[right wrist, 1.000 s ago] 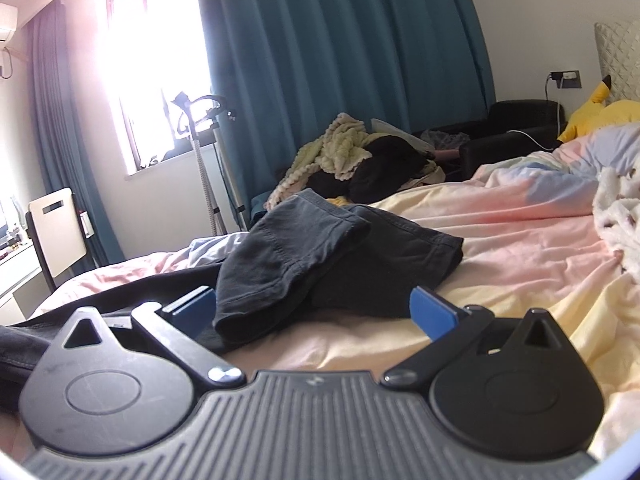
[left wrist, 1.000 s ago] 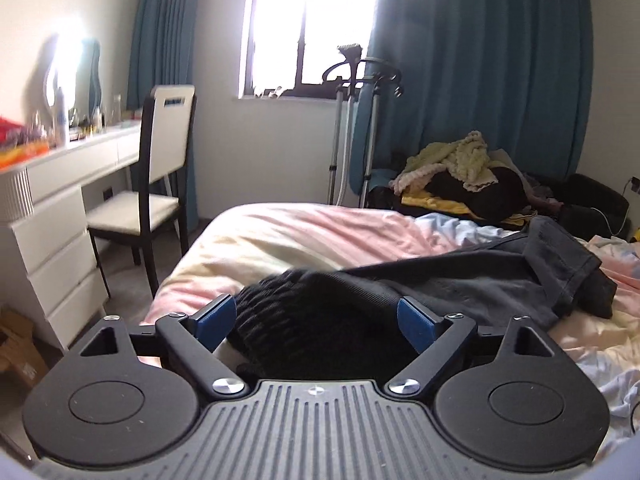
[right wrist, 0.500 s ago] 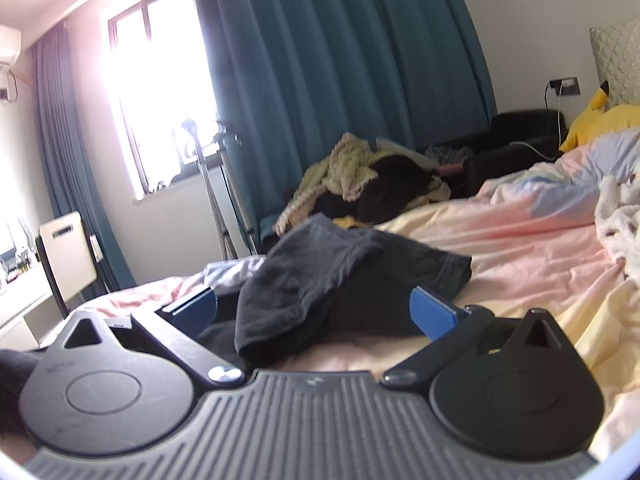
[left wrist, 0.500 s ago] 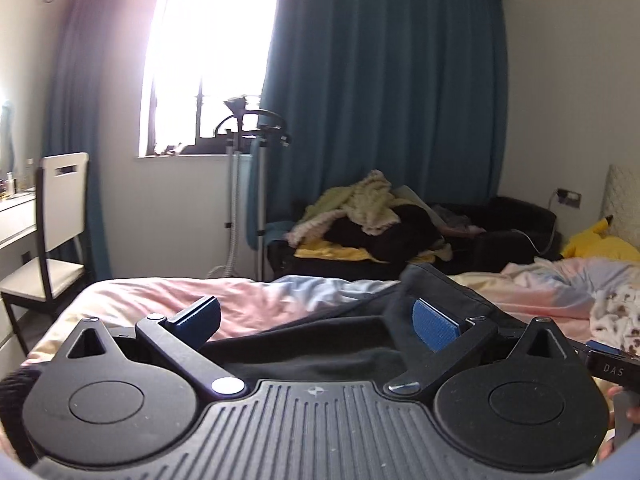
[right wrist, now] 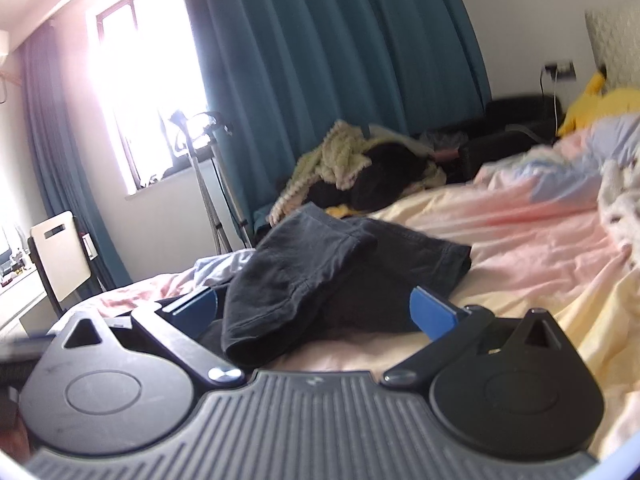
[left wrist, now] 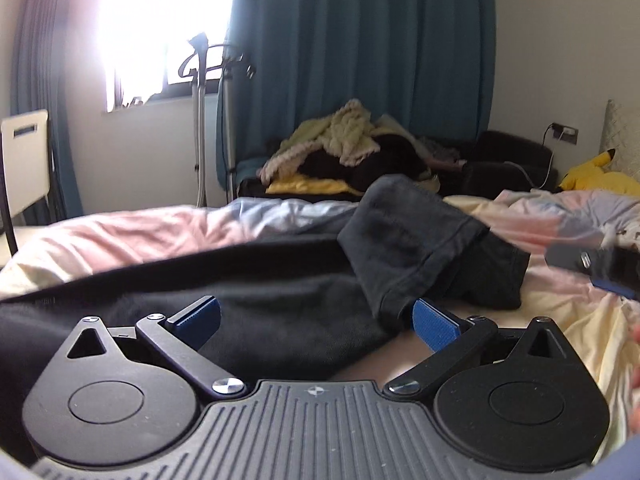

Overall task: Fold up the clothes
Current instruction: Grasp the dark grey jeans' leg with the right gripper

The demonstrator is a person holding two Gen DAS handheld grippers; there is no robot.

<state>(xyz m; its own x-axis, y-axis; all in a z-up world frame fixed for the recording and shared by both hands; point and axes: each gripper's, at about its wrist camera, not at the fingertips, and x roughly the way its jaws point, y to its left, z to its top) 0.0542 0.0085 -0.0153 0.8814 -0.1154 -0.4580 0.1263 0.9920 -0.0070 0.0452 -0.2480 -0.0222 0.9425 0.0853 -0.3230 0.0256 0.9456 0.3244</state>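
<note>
A dark grey garment (left wrist: pixel 280 292) lies crumpled across the pastel bed cover (left wrist: pixel 140 232), with a hemmed leg or sleeve end (left wrist: pixel 408 248) folded over on top. My left gripper (left wrist: pixel 316 318) is open and low over the garment's dark body, its blue pads apart. The right gripper (right wrist: pixel 314 306) is open too, with the hemmed end (right wrist: pixel 288 280) lying between its fingers, not pinched. In the left wrist view the right gripper (left wrist: pixel 600 266) shows blurred at the right edge.
A heap of other clothes (left wrist: pixel 352 152) sits on a dark seat beyond the bed. A garment steamer stand (left wrist: pixel 204 80) is by the window and teal curtains (left wrist: pixel 360 40). A white chair (left wrist: pixel 24 160) stands at left, a yellow plush toy (left wrist: pixel 600 176) at right.
The left gripper swung right from the bed's left end and now sits lower over the dark garment. The right gripper moved closer to the hemmed end. Both stayed open.
</note>
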